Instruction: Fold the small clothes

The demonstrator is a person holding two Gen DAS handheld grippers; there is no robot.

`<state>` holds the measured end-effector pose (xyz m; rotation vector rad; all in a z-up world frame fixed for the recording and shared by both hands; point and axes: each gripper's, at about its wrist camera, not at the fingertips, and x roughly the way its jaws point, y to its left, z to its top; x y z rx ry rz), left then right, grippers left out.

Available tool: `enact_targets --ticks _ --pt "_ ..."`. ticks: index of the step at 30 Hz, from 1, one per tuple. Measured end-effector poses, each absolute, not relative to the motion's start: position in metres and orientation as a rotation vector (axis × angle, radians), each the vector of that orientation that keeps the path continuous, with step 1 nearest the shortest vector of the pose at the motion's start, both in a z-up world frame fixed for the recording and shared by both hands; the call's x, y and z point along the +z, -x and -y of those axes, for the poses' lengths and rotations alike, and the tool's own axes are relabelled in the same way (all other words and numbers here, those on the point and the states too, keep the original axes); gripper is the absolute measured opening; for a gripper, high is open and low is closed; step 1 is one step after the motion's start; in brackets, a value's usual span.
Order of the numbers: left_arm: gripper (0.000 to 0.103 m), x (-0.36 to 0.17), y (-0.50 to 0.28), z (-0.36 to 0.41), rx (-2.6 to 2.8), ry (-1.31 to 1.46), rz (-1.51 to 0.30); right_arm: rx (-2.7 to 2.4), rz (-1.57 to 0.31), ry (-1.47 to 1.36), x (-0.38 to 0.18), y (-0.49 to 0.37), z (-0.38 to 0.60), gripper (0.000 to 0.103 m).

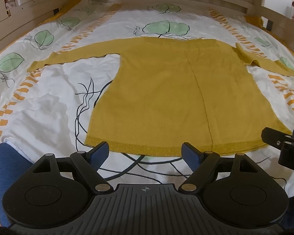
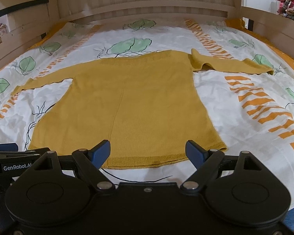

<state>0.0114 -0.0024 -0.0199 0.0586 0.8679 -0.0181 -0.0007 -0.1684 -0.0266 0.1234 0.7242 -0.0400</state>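
1. Right now the sweater is lying flat just beyond both grippers, its hem nearest them.
2. Both jaws of the left gripper are standing wide apart, holding nothing, hovering over the hem's edge.
3. Likewise the right gripper is gaping open and empty above the hem's right part.
4. Lengthwise, the sweater is running away from the grippers, its neck towards the headboard; the left sleeve is stretching sideways, and the right sleeve is spreading out with a fold near the shoulder.
5. Underneath, a white bedcover with green leaves and orange stripes is covering a wooden-framed bed.
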Motion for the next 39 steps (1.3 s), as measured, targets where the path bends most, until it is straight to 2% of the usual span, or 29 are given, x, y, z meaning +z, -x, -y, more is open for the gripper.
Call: enact_targets --ticks 31,39 --pt "0.08 -0.022 -0.059 0.001 -0.012 -0.049 -0.908 -0.048 -0.785 -0.145 -0.032 -0.051 0.173 0.085" --pt "0.08 -0.022 -0.091 0.001 -0.01 -0.052 -0.902 -0.033 -0.81 -0.135 -0.036 -0.076 0.178 0.085"
